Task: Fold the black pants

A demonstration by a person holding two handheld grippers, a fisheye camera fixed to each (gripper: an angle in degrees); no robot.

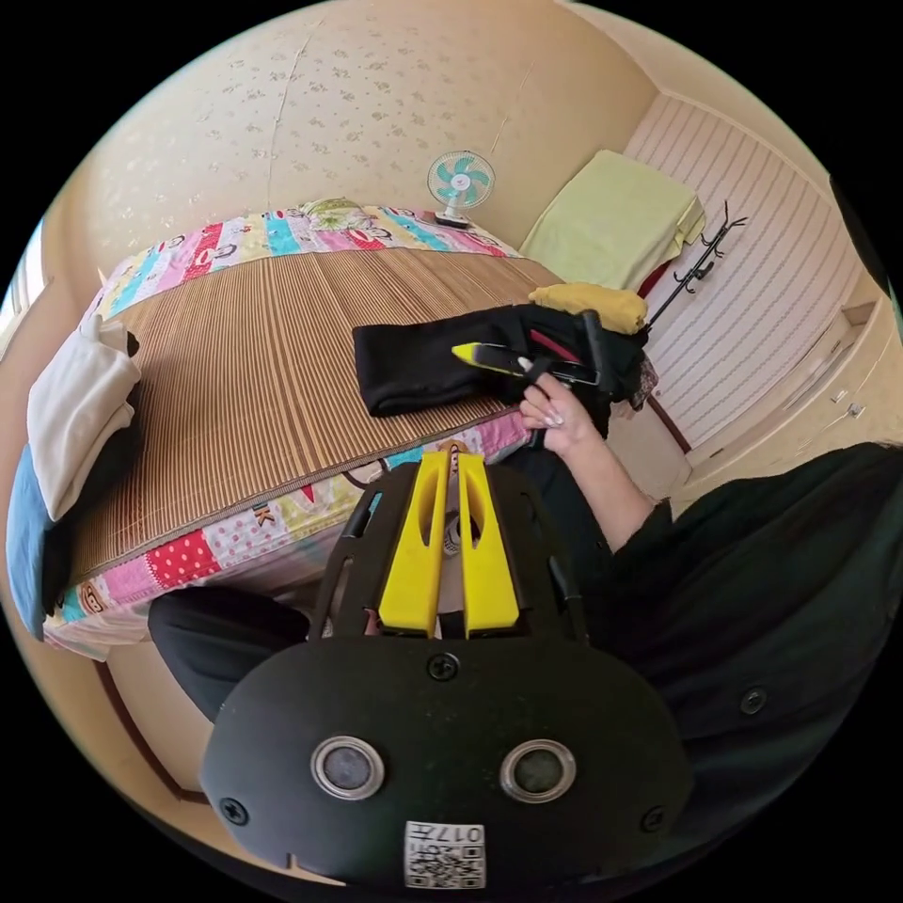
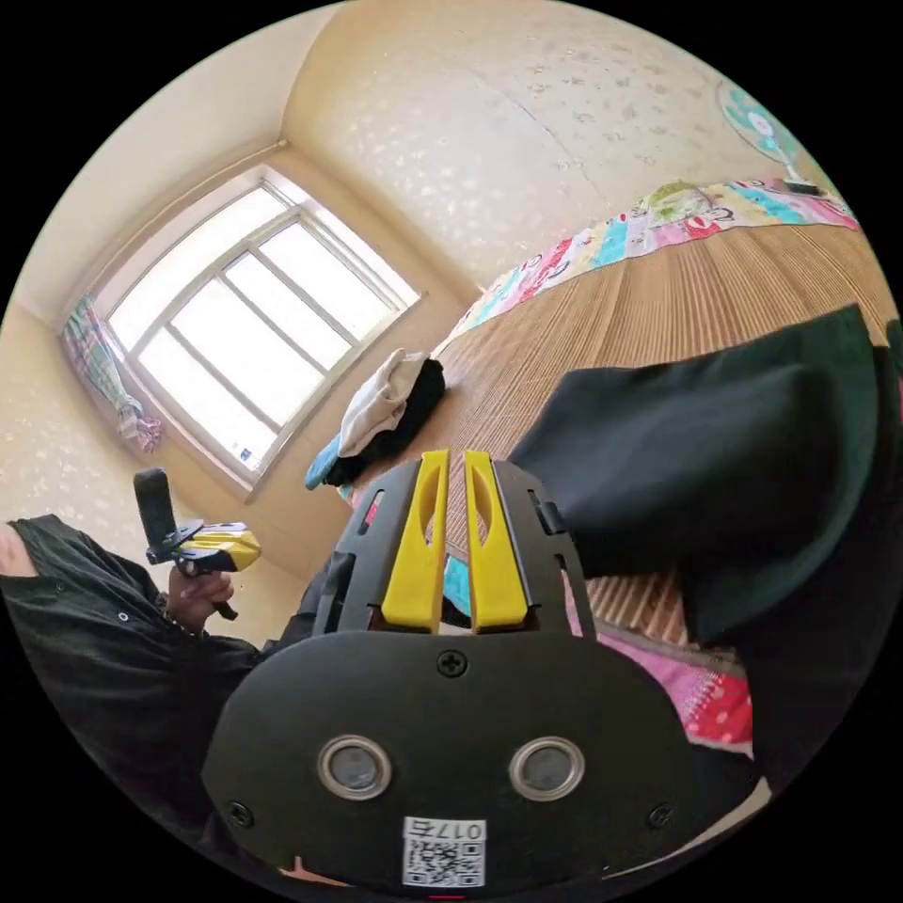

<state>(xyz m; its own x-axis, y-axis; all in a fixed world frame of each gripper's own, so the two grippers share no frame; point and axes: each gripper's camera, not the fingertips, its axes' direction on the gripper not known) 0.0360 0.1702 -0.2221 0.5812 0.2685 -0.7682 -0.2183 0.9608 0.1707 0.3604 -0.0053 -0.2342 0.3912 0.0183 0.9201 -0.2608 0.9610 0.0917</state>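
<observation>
The black pants lie folded in a thick bundle near the front right corner of the bamboo mat on the bed. A hand holds my right gripper just over the bundle's right end, jaws together. In the right gripper view the pants loom large to the right of my right gripper, which is shut and holds nothing. My left gripper hangs off the bed's front edge, shut and empty. It also appears far left, held up in a hand.
A stack of white, black and blue clothes sits at the mat's left end. A yellow garment lies behind the pants. A small fan, a pale green cloth, a coat rack and a window ring the bed.
</observation>
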